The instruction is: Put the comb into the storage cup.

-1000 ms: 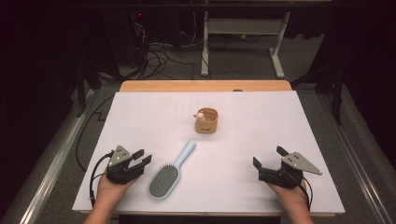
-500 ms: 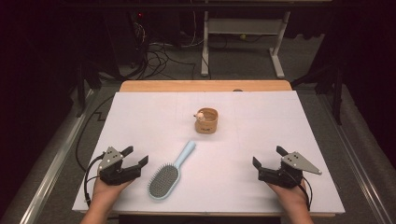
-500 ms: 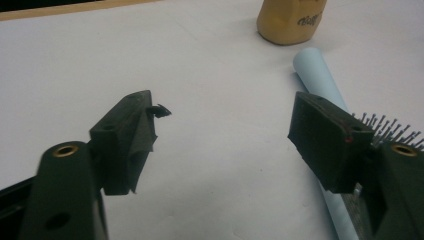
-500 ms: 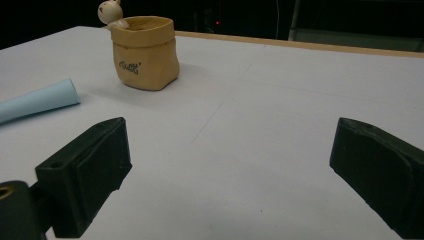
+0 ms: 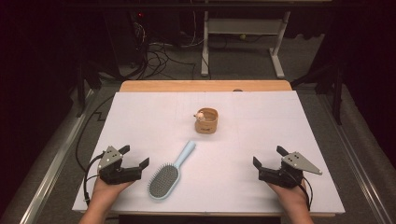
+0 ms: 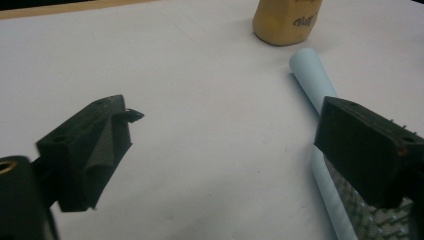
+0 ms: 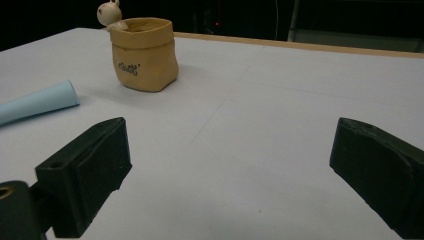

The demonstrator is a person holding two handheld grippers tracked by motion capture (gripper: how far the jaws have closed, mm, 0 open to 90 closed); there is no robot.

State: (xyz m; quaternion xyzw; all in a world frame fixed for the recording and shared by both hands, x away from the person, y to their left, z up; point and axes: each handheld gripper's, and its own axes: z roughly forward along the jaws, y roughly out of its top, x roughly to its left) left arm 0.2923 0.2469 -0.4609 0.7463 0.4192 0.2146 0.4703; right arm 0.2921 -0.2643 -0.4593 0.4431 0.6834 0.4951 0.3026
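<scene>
Worktop (image 5: pixel 140 116): white sheet over a wooden top, the wood showing as a strip along the far edge.

Hairbrush (image 5: pixel 170 171): pale blue, lying flat on the near-left part of the worktop, bristles up. Oval head toward the person, handle slanting away toward the centre. In the left gripper view its handle (image 6: pixel 312 75) runs up toward the pot, with the bristled head at the lower right, partly behind the right-hand jaw.

Pot (image 5: pixel 207 121): small tan sack-shaped container, upright near the worktop's middle, beyond the handle's tip and apart from it. A small pale figure perches on its rim (image 7: pixel 111 12); dark lettering marks its side.

Left tongs (image 5: pixel 135 161): held in the left hand (image 5: pixel 105 193) at the near-left, just beside the brush head but not touching it. The jaws have just been opening and stand wide apart, with nothing between them but bare sheet.

Right tongs (image 5: pixel 267 157): held in the right hand (image 5: pixel 292 198) at the near-right, well apart from brush and pot. Jaws spread wide, gripping nothing.

Beyond the worktop: dark floor, cables (image 5: pixel 159 56), a white desk frame (image 5: pixel 243 32).
</scene>
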